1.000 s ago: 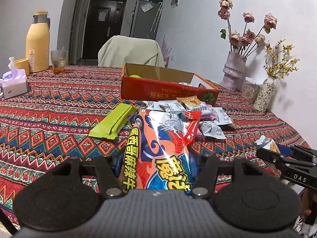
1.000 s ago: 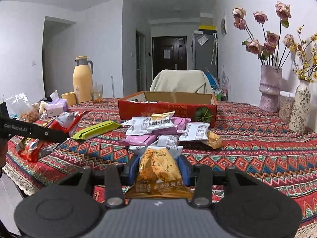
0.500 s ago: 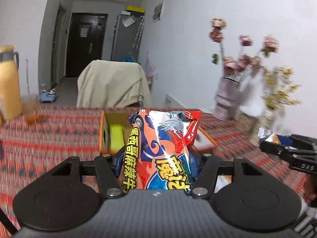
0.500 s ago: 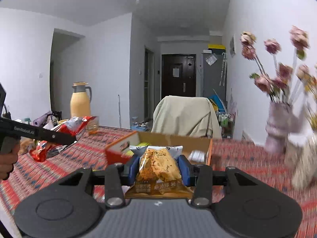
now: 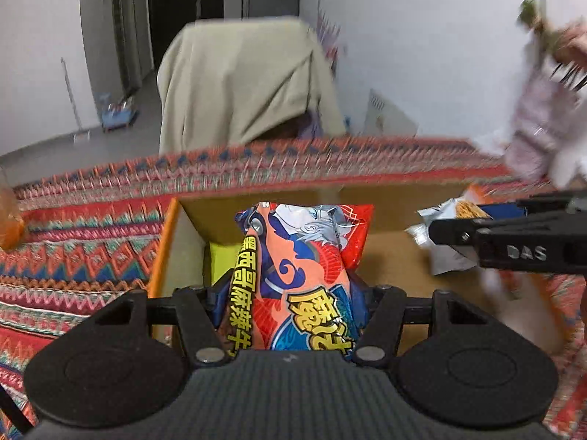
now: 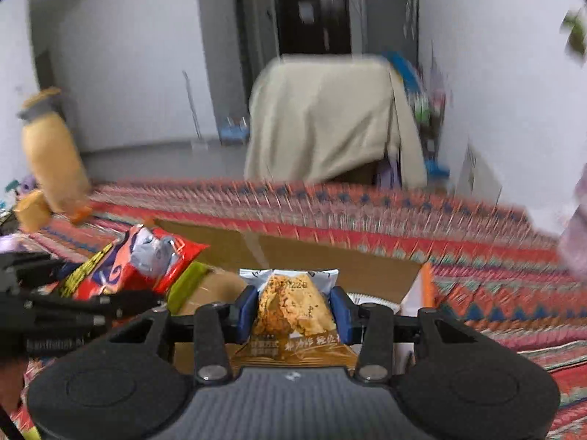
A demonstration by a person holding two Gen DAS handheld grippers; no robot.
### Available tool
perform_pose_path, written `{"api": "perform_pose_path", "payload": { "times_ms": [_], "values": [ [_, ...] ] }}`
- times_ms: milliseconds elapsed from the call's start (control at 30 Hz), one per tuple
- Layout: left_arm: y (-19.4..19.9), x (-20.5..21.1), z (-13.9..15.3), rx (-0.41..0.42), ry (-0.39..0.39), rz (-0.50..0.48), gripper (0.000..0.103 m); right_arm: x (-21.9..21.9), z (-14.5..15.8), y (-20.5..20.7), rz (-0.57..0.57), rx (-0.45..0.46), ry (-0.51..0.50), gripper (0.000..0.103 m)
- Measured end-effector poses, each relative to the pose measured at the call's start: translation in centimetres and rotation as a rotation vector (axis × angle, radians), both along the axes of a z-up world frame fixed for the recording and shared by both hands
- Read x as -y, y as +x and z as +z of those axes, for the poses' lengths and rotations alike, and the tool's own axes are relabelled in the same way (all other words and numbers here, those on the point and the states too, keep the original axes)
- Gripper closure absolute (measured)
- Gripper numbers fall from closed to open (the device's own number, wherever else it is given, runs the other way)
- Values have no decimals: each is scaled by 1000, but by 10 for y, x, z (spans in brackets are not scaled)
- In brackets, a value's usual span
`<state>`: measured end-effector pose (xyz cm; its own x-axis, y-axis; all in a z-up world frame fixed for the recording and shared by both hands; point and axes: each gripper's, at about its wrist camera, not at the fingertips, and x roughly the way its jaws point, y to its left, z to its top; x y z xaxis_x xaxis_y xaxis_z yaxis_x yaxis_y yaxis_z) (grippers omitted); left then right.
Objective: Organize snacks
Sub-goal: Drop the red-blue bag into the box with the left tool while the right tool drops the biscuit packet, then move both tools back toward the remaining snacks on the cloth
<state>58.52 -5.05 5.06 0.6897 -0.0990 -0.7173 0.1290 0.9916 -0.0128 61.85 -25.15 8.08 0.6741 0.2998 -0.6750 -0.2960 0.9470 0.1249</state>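
My left gripper [image 5: 293, 293] is shut on a big red and blue snack bag [image 5: 304, 260] and holds it over the left part of the open cardboard box [image 5: 400, 212]. A green packet [image 5: 220, 256] lies inside the box under it. My right gripper [image 6: 293, 311] is shut on a small brown cracker packet [image 6: 293, 308] and holds it over the same box [image 6: 330, 253]. In the left wrist view the right gripper [image 5: 513, 247] comes in from the right with its packet [image 5: 447, 234]. In the right wrist view the left gripper [image 6: 66, 308] and its red bag [image 6: 135, 260] are at the left.
The box stands on a red patterned tablecloth [image 5: 80, 242]. A chair draped in beige cloth [image 5: 242, 77] is behind the table. A yellow thermos [image 6: 51, 161] stands at the far left, a pale vase [image 5: 543, 121] at the right. A glass of orange drink [image 5: 9, 216] is at the left edge.
Both grippers moved forward and tipped down over the box with their packets held. The box now fills the lower middle of both views; the loose snack pile has dropped out of sight.
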Motion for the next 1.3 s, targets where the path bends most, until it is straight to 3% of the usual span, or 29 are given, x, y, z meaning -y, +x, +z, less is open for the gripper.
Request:
{"api": "perform_pose_path", "payload": {
  "times_ms": [167,267,300,367,567,633,800,1000,1167,1300],
  "values": [
    [33,-5,-29,-78,11,32,41,-26,-50,53,-36,-130,-104,60],
    [36,-12,-33,-102,-30,17,33,-27,-67,65,-52,-169,-95,59],
    [33,-13,-31,-87,-33,8,27,-28,-69,66,-60,-173,-86,54],
    [31,-12,-27,-63,-16,-1,26,-28,-71,66,-66,-175,-82,45],
    [7,-19,-5,-44,-4,14,26,-21,-50,50,-70,-131,-79,39],
    [-9,-24,9,-26,-2,10,26,-17,-38,36,-66,-101,-81,35],
    [-65,-38,56,54,25,-3,24,-2,0,-10,-61,-41,-84,34],
    [-152,-54,111,179,59,-18,18,19,63,-96,-44,71,-93,25],
    [-234,-66,134,266,53,-57,6,30,98,-185,9,179,-89,20],
    [-302,-72,131,324,40,-79,4,39,106,-258,36,264,-66,15]
  ]
}}
